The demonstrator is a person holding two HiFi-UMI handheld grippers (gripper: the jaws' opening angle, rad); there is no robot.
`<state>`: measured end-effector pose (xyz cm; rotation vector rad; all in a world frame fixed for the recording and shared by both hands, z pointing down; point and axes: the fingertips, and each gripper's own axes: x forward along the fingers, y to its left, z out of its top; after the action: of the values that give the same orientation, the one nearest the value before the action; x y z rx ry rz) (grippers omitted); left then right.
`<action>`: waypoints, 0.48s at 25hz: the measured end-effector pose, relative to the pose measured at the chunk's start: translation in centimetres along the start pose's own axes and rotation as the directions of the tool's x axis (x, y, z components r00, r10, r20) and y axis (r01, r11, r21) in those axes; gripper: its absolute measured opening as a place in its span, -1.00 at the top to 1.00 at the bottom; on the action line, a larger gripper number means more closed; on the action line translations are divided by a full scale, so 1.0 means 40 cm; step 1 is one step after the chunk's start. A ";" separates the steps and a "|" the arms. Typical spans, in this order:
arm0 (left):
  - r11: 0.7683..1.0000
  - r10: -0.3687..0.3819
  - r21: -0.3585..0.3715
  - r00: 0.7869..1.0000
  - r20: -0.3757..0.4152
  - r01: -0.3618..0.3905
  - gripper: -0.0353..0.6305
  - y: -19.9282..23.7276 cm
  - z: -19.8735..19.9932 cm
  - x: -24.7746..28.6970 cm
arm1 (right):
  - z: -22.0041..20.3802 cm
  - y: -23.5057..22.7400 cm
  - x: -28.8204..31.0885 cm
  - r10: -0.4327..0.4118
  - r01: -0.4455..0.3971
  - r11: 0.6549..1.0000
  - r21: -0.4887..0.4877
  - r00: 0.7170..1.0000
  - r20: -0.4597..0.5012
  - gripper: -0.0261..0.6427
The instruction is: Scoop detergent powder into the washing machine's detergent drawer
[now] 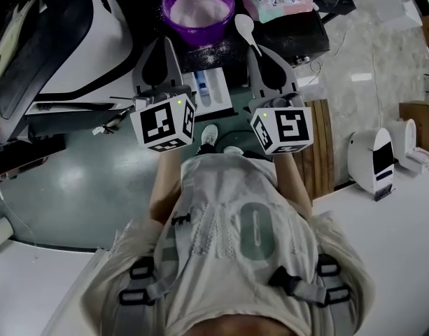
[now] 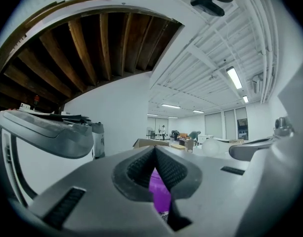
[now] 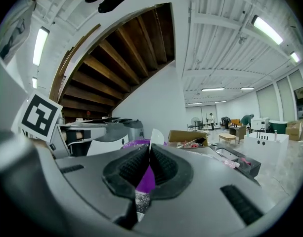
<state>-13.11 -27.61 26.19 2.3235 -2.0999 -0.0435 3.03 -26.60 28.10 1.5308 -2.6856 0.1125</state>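
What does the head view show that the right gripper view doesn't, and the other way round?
Only the head view: white powder in the purple bowl, and the detergent drawer. Only the right gripper view: wooden beams overhead, distant people, the right hand-held gripper shut on the spoon. Both: bowl, spoon.

Two grippers (image 1: pixel 165 47) (image 1: pixel 260 56), one purple bowl (image 1: pixel 200 35), one white spoon (image 1: pixel 243 25), one detergent drawer (image 1: pixel 221 93).

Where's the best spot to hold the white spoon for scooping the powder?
Hold the white spoon by the end of its thin handle, coming from the person's side. The handle points back that way, and the round scoop end lies beside the purple bowl of powder, so that end is free to dig in.
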 end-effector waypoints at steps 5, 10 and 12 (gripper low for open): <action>1.000 0.025 0.014 1.000 0.001 -0.025 0.83 0.034 0.053 0.010 | 0.068 0.010 0.038 0.028 -0.027 0.999 -0.027 1.000 0.013 0.89; 0.999 0.049 -0.012 0.999 -0.009 -0.049 0.83 0.064 0.057 0.013 | 0.100 0.005 0.071 0.046 -0.044 0.997 -0.059 0.999 0.027 0.89; 0.998 0.053 -0.018 0.999 -0.010 -0.053 0.83 0.074 0.059 0.008 | 0.099 0.006 0.080 0.052 -0.050 0.997 -0.063 0.998 0.024 0.89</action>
<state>-16.08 -28.19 23.90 2.2524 -2.1457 -0.0503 1.17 -29.55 24.39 1.4573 -2.7209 0.0104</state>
